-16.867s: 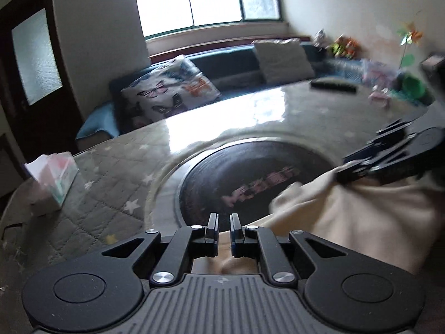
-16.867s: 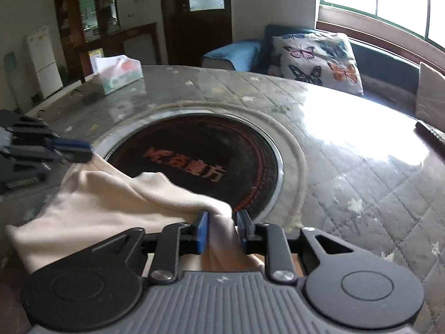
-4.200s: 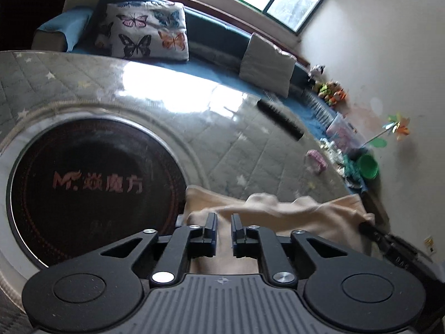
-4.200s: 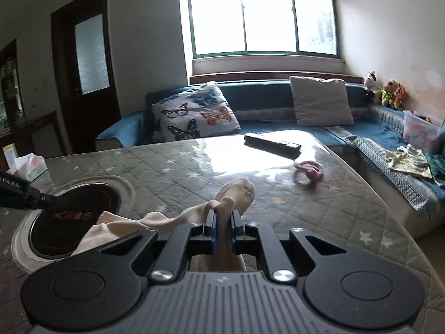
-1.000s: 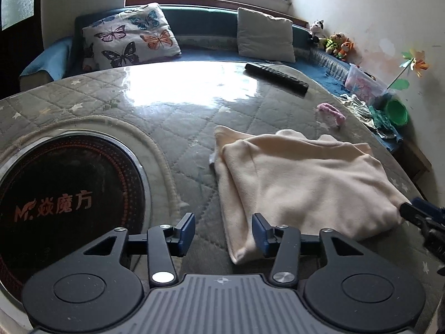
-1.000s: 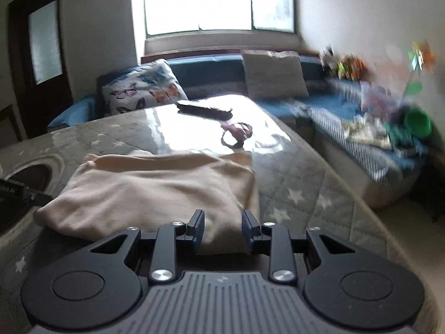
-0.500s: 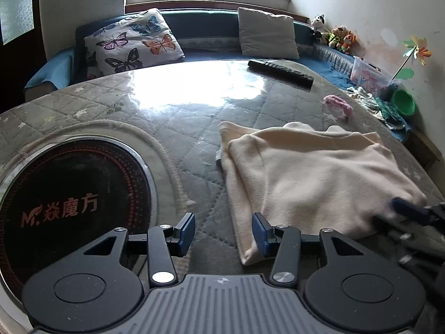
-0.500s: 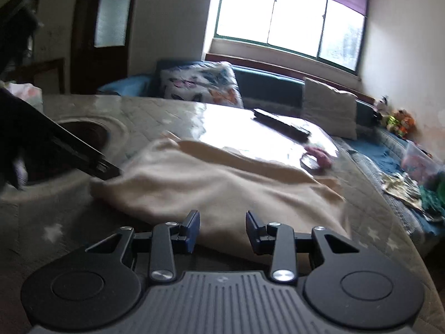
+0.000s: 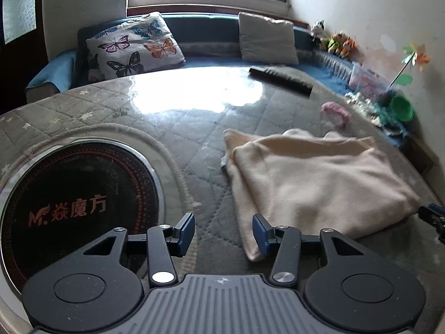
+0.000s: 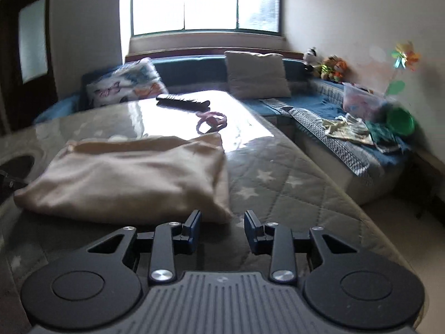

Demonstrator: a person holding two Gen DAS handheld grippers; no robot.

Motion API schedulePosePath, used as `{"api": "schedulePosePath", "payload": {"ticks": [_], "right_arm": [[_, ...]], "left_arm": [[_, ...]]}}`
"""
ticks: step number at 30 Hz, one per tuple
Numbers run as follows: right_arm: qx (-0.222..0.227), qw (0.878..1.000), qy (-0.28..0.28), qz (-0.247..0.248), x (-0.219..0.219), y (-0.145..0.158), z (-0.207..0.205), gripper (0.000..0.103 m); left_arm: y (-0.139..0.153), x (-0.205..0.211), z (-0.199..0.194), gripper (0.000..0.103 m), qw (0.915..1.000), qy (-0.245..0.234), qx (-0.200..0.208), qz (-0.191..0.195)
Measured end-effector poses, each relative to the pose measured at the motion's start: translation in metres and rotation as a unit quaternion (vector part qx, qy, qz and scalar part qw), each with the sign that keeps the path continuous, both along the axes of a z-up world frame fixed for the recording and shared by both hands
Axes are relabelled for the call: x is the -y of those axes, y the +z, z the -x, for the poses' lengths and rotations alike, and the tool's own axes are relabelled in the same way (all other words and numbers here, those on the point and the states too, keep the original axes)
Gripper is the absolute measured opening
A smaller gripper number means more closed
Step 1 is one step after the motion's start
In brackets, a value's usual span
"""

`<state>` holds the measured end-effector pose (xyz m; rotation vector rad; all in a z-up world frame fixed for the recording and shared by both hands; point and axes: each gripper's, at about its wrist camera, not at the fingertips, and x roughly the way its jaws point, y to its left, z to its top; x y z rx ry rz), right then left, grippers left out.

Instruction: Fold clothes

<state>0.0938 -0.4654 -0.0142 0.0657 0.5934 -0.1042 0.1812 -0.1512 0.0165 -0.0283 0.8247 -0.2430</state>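
A cream garment [image 9: 314, 178] lies folded flat on the quilted grey table cover [image 9: 194, 128]. It also shows in the right wrist view [image 10: 130, 175]. My left gripper [image 9: 223, 232] is open and empty, just short of the garment's near left corner. My right gripper [image 10: 222, 229] is open and empty, just short of the garment's near right corner. The tip of the right gripper [image 9: 434, 217] shows at the right edge of the left wrist view.
A round black cooktop [image 9: 72, 203] is set in the table at the left. A black remote [image 9: 281, 79] and a pink hair tie [image 9: 335, 112] lie beyond the garment. A sofa with cushions [image 9: 133, 47] runs behind the table. The table's right edge [image 10: 319, 172] drops off.
Both grippers stay open and empty. The right gripper has swung round to the garment's right side and drawn back slightly. The garment lies still.
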Motion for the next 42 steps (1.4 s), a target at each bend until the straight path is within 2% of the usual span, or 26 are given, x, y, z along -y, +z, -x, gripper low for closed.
{"api": "schedulePosePath", "payload": {"ticks": [4, 8, 11, 13, 15, 22, 26, 28, 35, 42], "right_arm": [[0.023, 1.000, 0.015, -0.003, -0.003, 0.009, -0.001, 0.034], [-0.012, 1.000, 0.008, -0.005, -0.008, -0.004, -0.015, 0.034], [-0.023, 1.000, -0.006, -0.019, -0.004, -0.007, -0.010, 0.039], [-0.025, 1.000, -0.002, -0.014, -0.007, -0.005, -0.002, 0.049], [-0.022, 1.000, 0.002, -0.005, -0.012, -0.001, 0.006, 0.054], [-0.005, 1.000, 0.014, -0.017, -0.034, 0.012, 0.029, 0.087], [0.000, 1.000, 0.022, -0.022, -0.046, 0.016, 0.040, 0.094], [0.001, 0.999, 0.027, -0.025, -0.054, 0.017, 0.045, 0.102], [0.001, 1.000, 0.023, -0.019, -0.074, 0.019, 0.058, 0.103], [-0.003, 1.000, 0.016, -0.015, -0.086, 0.017, 0.069, 0.103]], "left_arm": [[0.005, 0.008, 0.004, 0.054, 0.9999, -0.013, 0.003, 0.007], [-0.006, 0.018, 0.000, 0.057, 0.9995, -0.020, -0.010, -0.022], [-0.010, 0.012, 0.000, 0.059, 0.9997, -0.016, -0.018, -0.011], [-0.008, 0.011, 0.004, 0.060, 0.9997, -0.015, -0.014, -0.012], [-0.005, 0.011, 0.010, 0.063, 0.9997, -0.017, -0.011, -0.014], [0.003, 0.010, 0.042, 0.082, 0.9993, -0.030, 0.007, -0.021], [0.009, 0.008, 0.061, 0.091, 0.9987, -0.037, 0.025, -0.024], [0.011, 0.008, 0.070, 0.092, 0.9982, -0.040, 0.032, -0.032], [0.017, 0.005, 0.098, 0.103, 0.9963, -0.050, 0.059, -0.038], [0.020, 0.001, 0.114, 0.103, 0.9947, -0.057, 0.075, -0.042]]}}
